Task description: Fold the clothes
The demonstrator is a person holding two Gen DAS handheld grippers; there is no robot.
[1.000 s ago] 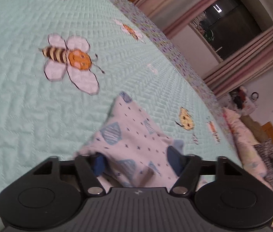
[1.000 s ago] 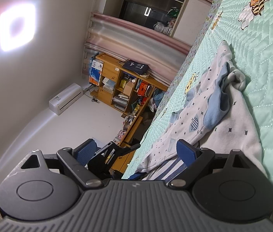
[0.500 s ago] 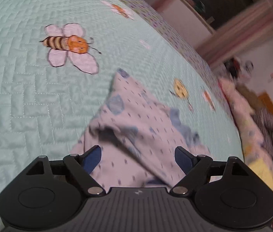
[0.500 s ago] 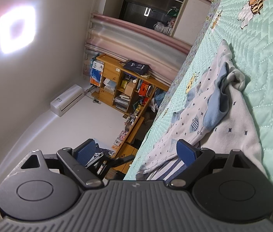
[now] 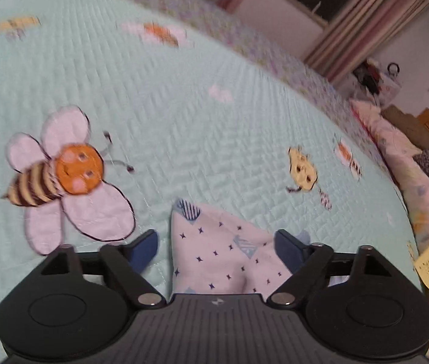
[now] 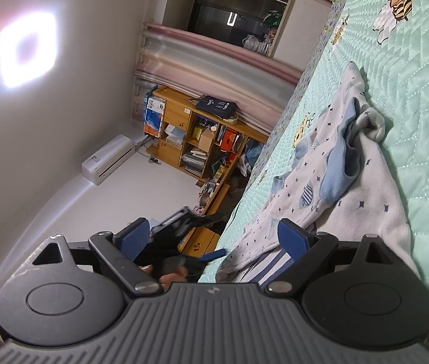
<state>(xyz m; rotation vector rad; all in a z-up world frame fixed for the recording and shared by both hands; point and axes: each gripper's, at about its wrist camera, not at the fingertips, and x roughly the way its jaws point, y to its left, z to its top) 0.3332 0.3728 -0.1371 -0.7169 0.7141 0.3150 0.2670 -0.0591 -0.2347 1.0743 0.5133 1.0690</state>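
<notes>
Two blue-padded grippers frame a white, star-printed garment [image 5: 220,251] lying on the mint quilted bedspread [image 5: 184,121]. Nearest, the left gripper [image 5: 216,247] stands spread, its pads clear of the cloth corner between them. The right gripper [image 6: 214,236] is also spread wide, its right pad just beside the garment's crumpled hem, perhaps brushing it. Beyond lies a large bee appliqué [image 5: 62,179], farther off a wooden bookshelf [image 6: 196,139] and the curtains [image 5: 375,21].
</notes>
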